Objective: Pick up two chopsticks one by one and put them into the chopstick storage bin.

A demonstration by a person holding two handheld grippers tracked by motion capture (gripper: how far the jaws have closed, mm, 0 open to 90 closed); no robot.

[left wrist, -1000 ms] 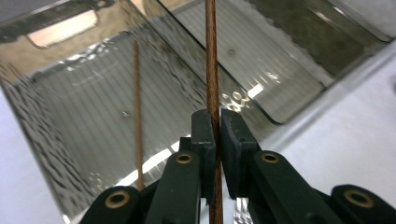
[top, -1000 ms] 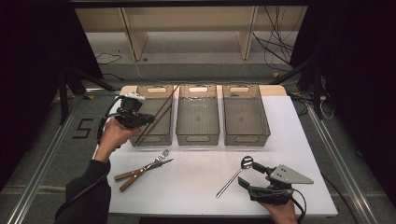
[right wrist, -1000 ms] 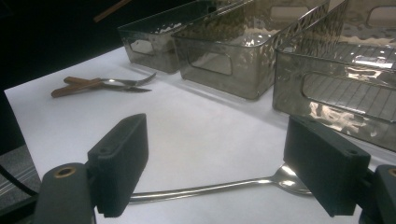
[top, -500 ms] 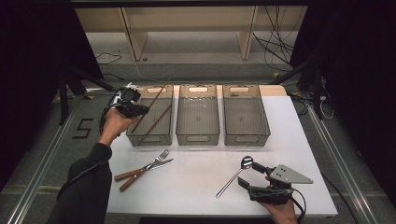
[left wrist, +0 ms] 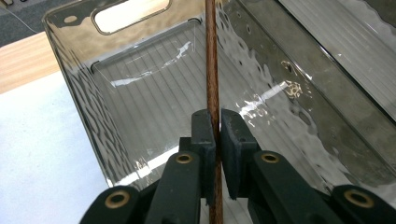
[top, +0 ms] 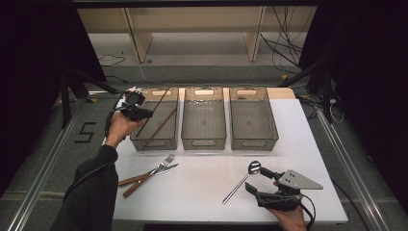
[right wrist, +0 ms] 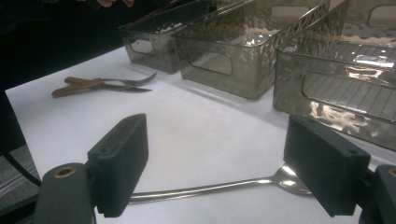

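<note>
Clenched on 1 brown chopstick (left wrist: 212, 70), the left gripper (top: 137, 111) hangs over the left bin (top: 144, 139) of 3 clear bins on the white table (top: 202, 187); another chopstick (top: 161, 126) lies slanted inside that bin. Right gripper (right wrist: 219, 170) rests near the table's front edge, its jaws spread wide either side of a steel spoon (right wrist: 210, 189) without pressing it. Fork (top: 162, 163) and knife (top: 154, 174), wooden-handled, lie crossed at front left.
</note>
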